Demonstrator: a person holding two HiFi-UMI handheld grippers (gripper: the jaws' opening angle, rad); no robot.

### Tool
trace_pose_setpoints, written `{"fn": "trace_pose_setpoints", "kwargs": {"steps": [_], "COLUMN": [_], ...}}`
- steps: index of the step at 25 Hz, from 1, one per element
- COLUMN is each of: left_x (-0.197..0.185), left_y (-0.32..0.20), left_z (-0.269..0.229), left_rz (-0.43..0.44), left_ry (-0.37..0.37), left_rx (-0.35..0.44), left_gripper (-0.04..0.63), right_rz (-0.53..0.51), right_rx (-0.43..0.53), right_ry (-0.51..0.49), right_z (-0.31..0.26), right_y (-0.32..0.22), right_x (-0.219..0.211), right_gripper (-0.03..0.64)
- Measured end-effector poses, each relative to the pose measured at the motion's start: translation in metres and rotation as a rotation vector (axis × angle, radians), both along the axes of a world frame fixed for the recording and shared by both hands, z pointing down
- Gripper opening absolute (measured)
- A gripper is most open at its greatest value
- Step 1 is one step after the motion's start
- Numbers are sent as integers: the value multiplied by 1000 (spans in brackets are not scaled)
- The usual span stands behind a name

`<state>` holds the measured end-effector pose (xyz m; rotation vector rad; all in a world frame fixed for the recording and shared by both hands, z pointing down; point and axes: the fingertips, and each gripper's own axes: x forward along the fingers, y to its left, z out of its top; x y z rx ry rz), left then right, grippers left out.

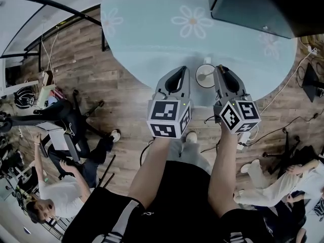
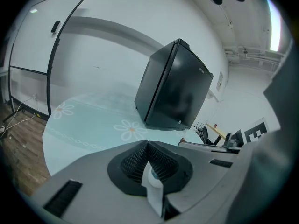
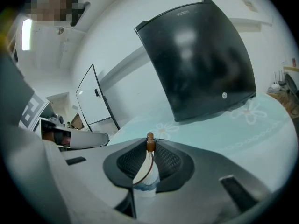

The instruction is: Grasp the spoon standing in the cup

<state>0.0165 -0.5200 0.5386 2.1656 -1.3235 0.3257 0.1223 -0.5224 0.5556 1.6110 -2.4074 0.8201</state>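
Observation:
A small white cup (image 1: 205, 83) stands near the front edge of the round, pale blue table (image 1: 147, 29). A spoon (image 1: 202, 76) leans in it, its handle running right. My right gripper (image 1: 220, 69) is at the cup's right side. In the right gripper view the jaws (image 3: 150, 147) are closed on the spoon's brown handle tip (image 3: 150, 141); the cup itself is hidden there. My left gripper (image 1: 183, 70) rests just left of the cup, apart from it. Its pads meet with nothing held (image 2: 148, 146).
A black box-shaped appliance (image 1: 263, 6) stands on the table's far right, also in both gripper views as the black box (image 2: 175, 85) (image 3: 201, 55). People sit on the wood floor at lower left (image 1: 55, 196) and right (image 1: 283, 181), among chairs and cables.

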Motion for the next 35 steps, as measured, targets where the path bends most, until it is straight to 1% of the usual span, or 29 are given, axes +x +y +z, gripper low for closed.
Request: {"fn": "trace_pose_setpoints", "kwargs": {"steps": [3,7,15,19,26,35], "left_x": [0,-1,3,7,7,4], "left_y": [2,3,4,5,2,-3], "left_z": [-5,-17,-53,-78,-123,-172], "left_rz": [2,3,7,7,-6,-17], "left_ry": [2,6,16,24,30,18], "left_rx": [9,33,105,152,247,352], "left_gripper": [3,3,3,3,3,3], "right_rz": [8,-1,-20,-19,-45,-64], "right_rx": [17,67,146,187,270,356], "right_ry": [7,20,30,31,55,56], "right_z": [-5,-23,-66,-90,-137,-187], "right_y": [3,6,10,15,16,13], "right_x": [1,-2,-3,-3,-1,2], "right_gripper": [49,48,46,48,46,46]}}
